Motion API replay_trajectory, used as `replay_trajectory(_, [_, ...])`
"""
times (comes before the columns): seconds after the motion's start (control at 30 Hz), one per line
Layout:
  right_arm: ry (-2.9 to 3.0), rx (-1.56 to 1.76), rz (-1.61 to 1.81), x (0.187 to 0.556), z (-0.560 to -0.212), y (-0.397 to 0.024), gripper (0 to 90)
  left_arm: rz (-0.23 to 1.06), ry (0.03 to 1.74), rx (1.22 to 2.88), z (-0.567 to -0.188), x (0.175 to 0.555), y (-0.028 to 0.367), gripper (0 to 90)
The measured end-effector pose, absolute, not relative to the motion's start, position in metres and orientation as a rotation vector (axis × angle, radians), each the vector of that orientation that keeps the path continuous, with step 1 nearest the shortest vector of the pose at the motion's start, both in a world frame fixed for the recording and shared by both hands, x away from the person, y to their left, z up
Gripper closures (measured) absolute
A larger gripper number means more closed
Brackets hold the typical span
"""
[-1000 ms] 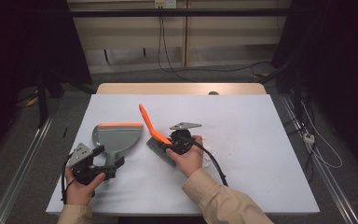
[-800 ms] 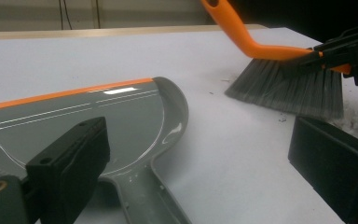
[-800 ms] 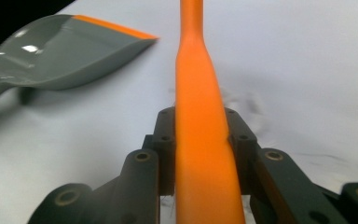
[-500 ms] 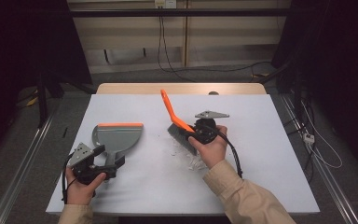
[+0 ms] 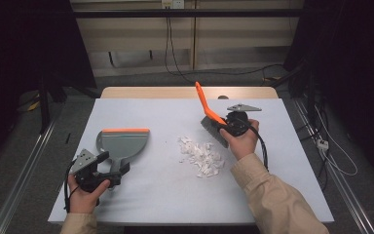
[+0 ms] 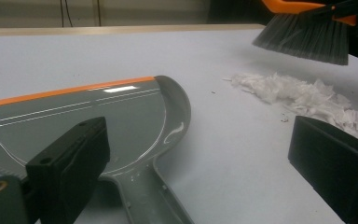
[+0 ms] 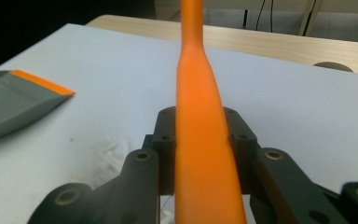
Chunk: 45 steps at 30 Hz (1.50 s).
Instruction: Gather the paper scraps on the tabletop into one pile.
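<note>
While the right gripper clamps its jaws on the orange plastic handle of a grey-bristled hand brush, the brush hangs just above the white table top, w/ bristles over the far right edge of a loose pile of white paper scraps. Left gripper: jaws wide apart, nothing btwn the pads, resting at the near left by the handle of a grey plastic dustpan w/ orange lip. Dustpan lies flat, well left of the scraps.
</note>
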State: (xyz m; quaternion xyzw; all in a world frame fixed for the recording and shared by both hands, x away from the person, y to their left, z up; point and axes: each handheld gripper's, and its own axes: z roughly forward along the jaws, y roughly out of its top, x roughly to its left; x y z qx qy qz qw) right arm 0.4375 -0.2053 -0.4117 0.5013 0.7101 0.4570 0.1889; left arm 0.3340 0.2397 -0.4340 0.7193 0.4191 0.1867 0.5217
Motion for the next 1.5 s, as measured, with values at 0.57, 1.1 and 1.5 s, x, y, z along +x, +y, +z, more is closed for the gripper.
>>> replay_trajectory(0.57, [2.186, 1.362, 1.128, 0.444, -0.424, -0.194, 67.3, 0.448, 1.001, 1.727, -0.433, 0.334, 0.24, 5.1])
replay_trajectory(1.1, [2.436, 1.288, 0.911, 0.451, -0.41, -0.199, 71.3, 0.437, 1.004, 1.733, -0.435, 0.334, 0.237, 5.1])
replay_trajectory(1.5, [2.465, 0.845, 1.135, 0.501, -0.417, -0.168, 71.4, 0.46, 1.027, 1.721, -0.436, 0.335, 0.237, 5.3])
